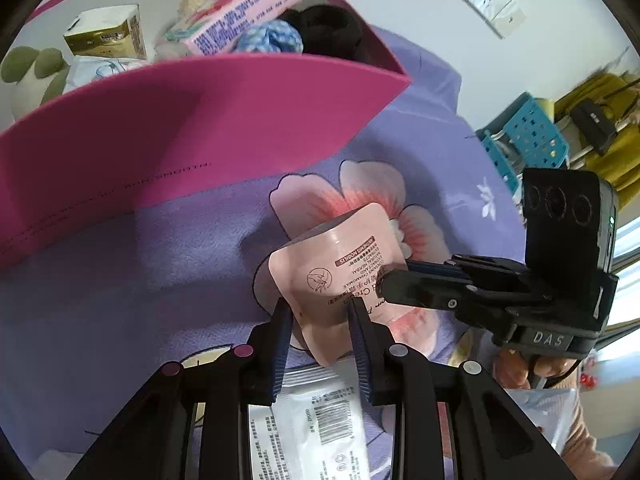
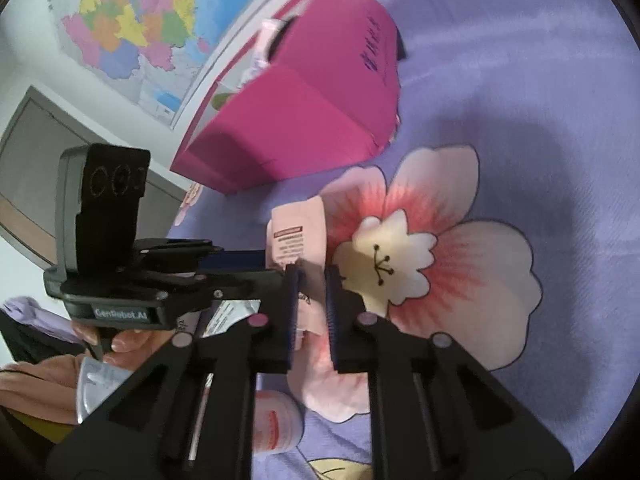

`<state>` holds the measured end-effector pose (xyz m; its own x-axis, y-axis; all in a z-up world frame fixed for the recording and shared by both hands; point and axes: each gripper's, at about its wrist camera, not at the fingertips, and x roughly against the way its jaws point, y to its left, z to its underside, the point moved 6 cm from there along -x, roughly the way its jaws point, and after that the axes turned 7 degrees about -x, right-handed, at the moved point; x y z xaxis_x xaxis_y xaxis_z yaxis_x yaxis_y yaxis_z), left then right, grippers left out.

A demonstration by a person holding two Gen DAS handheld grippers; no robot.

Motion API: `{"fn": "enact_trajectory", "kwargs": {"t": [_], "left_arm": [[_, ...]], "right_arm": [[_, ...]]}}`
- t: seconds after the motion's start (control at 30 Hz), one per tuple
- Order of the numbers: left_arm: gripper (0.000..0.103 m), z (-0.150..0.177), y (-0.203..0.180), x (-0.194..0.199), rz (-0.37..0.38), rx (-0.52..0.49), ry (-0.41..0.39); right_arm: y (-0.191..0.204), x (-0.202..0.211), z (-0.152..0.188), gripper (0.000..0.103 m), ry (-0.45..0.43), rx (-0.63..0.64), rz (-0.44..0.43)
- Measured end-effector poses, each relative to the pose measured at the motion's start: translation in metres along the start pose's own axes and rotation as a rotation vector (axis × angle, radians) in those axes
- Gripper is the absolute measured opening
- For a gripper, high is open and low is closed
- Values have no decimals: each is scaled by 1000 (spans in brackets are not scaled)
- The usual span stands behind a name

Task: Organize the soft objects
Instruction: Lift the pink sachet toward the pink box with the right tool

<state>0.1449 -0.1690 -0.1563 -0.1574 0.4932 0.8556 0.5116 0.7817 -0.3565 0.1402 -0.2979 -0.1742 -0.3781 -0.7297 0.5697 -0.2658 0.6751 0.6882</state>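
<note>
A pink hand-cream sachet is held just above the purple flowered sheet. My left gripper is shut on its near end, with the blue pads pressing on both sides. My right gripper comes in from the right and pinches the sachet's side edge. In the right wrist view the sachet sits between the right gripper's pads, and the left gripper reaches in from the left. The magenta box stands behind them, holding a pink tissue pack, a blue cloth and a black bundle.
A white wipes pack lies under my left gripper. A white and red tube lies under the right one. A gold-and-white pack and a green plush sit in the box. A blue basket stands off the bed's far right.
</note>
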Motion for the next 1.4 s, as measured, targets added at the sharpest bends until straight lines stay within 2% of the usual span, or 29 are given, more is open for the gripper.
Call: {"fn": "enact_trajectory", "kwargs": {"t": [0.2,0.5,0.83,1.1,1.4], "left_arm": [[28,-3,-7,27,14,-16,-77],[28,-13,-29,87,15,-82,-217],[28,-17,-37,151,13,-116,-359],[28,-28,-22,170,-29,-99,-396],[29,-54,12,174,-60,-50,-398]], "right_arm": [[24,15,-3,13,-48,93,60],[75,54,-15,13,-130,187,47],[135,69,-25,13,-153,294,49],[162,55,-45,13,-139,345,72],[170,28,-84,13,-112,324,104]]}}
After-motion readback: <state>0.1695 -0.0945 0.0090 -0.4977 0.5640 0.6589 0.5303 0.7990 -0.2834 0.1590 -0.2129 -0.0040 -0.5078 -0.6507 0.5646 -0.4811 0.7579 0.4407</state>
